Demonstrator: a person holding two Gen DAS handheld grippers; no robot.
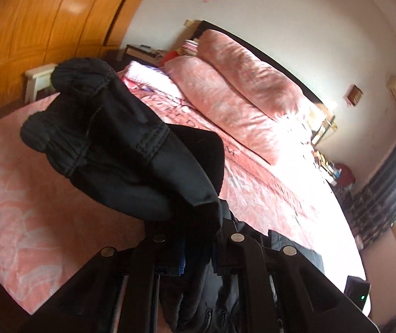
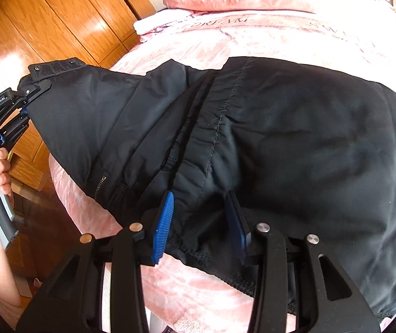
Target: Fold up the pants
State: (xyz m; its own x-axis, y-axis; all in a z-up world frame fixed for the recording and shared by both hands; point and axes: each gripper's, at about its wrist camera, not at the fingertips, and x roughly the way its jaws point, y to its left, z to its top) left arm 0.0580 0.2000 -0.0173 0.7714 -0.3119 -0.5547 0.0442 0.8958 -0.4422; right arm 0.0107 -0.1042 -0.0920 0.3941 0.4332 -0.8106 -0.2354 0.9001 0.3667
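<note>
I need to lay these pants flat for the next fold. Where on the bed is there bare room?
The pink bedspread is bare along the side toward the wooden wardrobe, and between the black pants and the pillows. The head end is crowded with pillows and a folded cloth. The left gripper holds the pants raised.

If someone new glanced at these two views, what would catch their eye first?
Probably the black pants, spread over the pink bed and filling the right wrist view. At their left end the left gripper clamps the waistband corner, while the right gripper has its blue pads open around the near hem.
</note>
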